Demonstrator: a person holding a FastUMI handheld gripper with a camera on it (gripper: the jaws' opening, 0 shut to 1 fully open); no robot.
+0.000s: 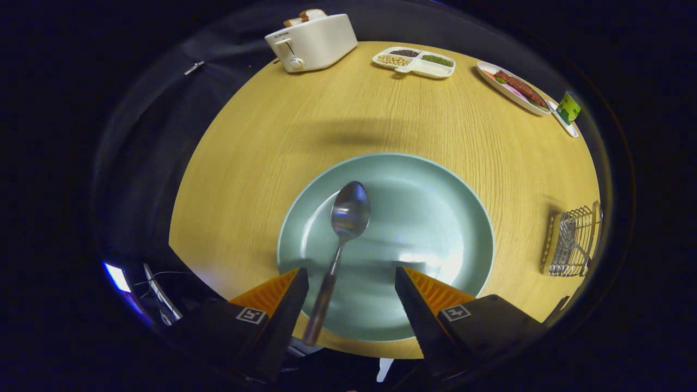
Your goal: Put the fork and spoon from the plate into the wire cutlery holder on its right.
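Shiny metal catches the light on the spoon (348,218), which lies on the green plate (435,218) in the lower middle of the frame, its bowl pointing away and its handle sticking out over the near rim. That handle runs down between the two fingers of the claw (351,286), close beside the left one, so it looks lined up for a grab. The claw is wide open and holds nothing; I cannot be sure the left finger touches the handle. No fork lies on the plate. Over at the right of the frame, on the wooden worktop (261,152), stands the wire cutlery holder (572,242), well apart from the plate, with something metal already inside it; I think that is the fork, but it is too small to be sure. So the spoon seems to be the last thing left to move. At the top of the frame sit a white toaster (313,41) with bread in it, a tray of beans (414,61) and a dish with sausage (514,87), all far from the plate.
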